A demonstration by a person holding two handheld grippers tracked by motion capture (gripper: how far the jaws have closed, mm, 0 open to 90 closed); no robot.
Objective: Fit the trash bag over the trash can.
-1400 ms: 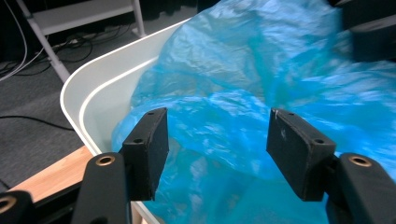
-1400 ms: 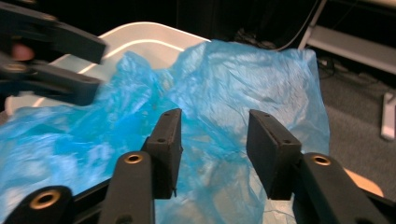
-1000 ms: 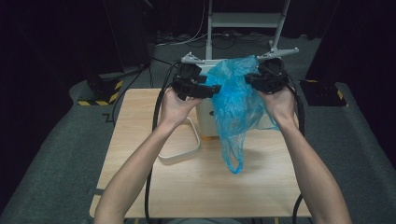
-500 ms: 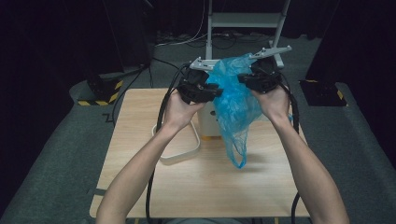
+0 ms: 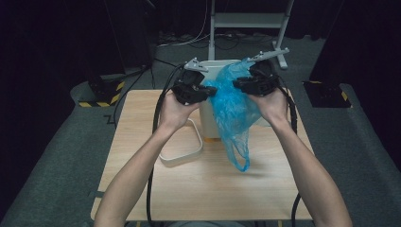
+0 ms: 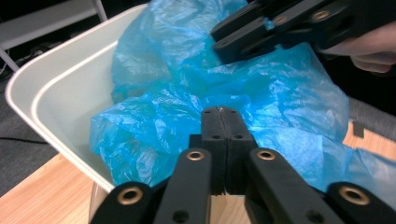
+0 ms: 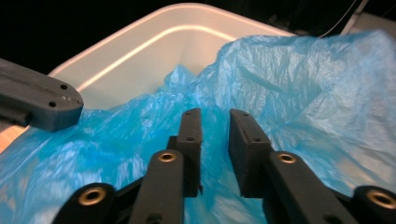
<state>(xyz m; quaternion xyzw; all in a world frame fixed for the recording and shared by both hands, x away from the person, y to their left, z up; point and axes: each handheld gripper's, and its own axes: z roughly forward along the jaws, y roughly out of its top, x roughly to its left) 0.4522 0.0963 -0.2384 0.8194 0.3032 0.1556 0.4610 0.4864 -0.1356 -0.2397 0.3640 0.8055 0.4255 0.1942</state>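
Bag (image 5: 231, 111) of thin blue plastic hangs half over the near wall of the white bin (image 5: 208, 120) by the far edge of the table (image 5: 142, 189), its tail trailing down toward the middle of the tabletop; just left of that tail a white lid (image 5: 182, 151) lies flat on the wood. Farther back, both hands hold the bag's upper part at the bin's mouth; the left gripper (image 6: 224, 112) has just been closing and its jaws now stand together, and whether a fold of film is caught in them I cannot tell, since the plastic lies right at their tips; the right gripper (image 7: 215, 116) has just been opening, its jaws standing a little apart with blue film bulging between them and no pad seen pressing on it. A second ago the hands were wider apart at the bag's two sides; now they sit nearer each other over the rim, and the bag has shifted toward the bin; my reading is that the grip is passing from right to left while the bag's mouth is worked over the bin's rim, so the lining is begun but not seated; beyond the table, a grey stand (image 5: 246, 21) on the dark floor.
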